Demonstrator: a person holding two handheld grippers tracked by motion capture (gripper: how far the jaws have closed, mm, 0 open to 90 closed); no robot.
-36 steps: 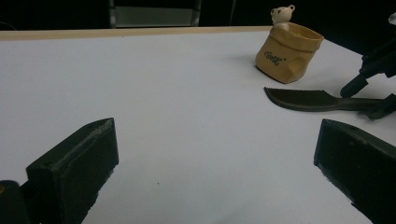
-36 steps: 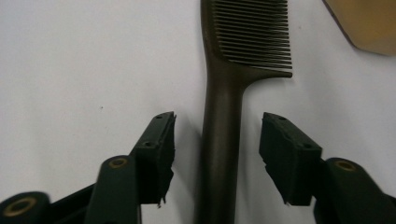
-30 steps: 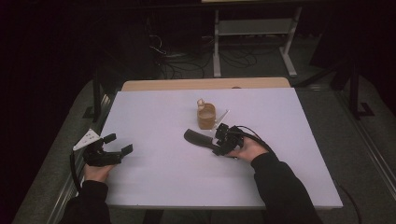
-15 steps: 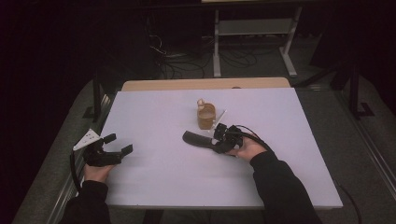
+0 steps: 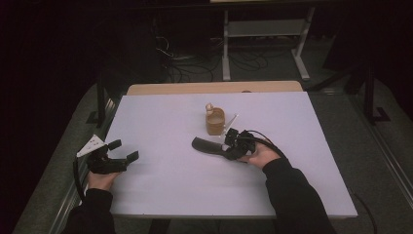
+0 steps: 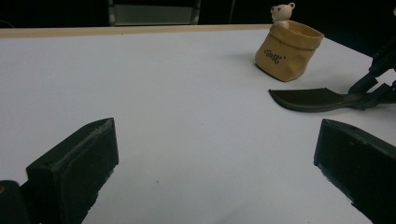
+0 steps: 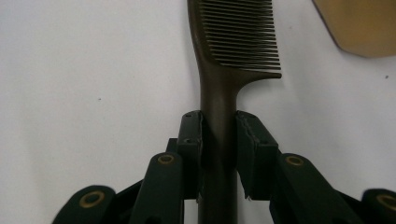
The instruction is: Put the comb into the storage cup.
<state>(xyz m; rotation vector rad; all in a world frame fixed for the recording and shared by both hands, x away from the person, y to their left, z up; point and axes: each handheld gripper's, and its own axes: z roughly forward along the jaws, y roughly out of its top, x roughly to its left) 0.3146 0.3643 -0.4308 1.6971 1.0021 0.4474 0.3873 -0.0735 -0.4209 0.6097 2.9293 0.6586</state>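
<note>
A dark brown comb [image 7: 233, 42] lies flat on the white table [image 5: 160, 117], toothed end pointing left in the high view [image 5: 207, 146]. My right gripper [image 7: 218, 128] is shut on the comb's handle, both pads pressed against it. Just behind the comb stands a small tan sack-shaped pot [image 5: 215, 121] with a little bear figure on its rim [image 6: 282, 11]. My left gripper [image 5: 122, 150] rests near the table's left edge, jaws wide open and nothing between them. The left gripper view shows the pot [image 6: 288, 49] and the comb [image 6: 310, 99] off to the right.
A wooden strip [image 5: 214, 87] runs along the table's far edge. Beyond it stand a metal shelf frame [image 5: 265, 29] and loose cables on the dark floor. A thin pale stick [image 5: 231, 123] lies beside the pot.
My right gripper has slid slightly left and toward me with the comb in its grip. The left gripper has stayed where it was.
</note>
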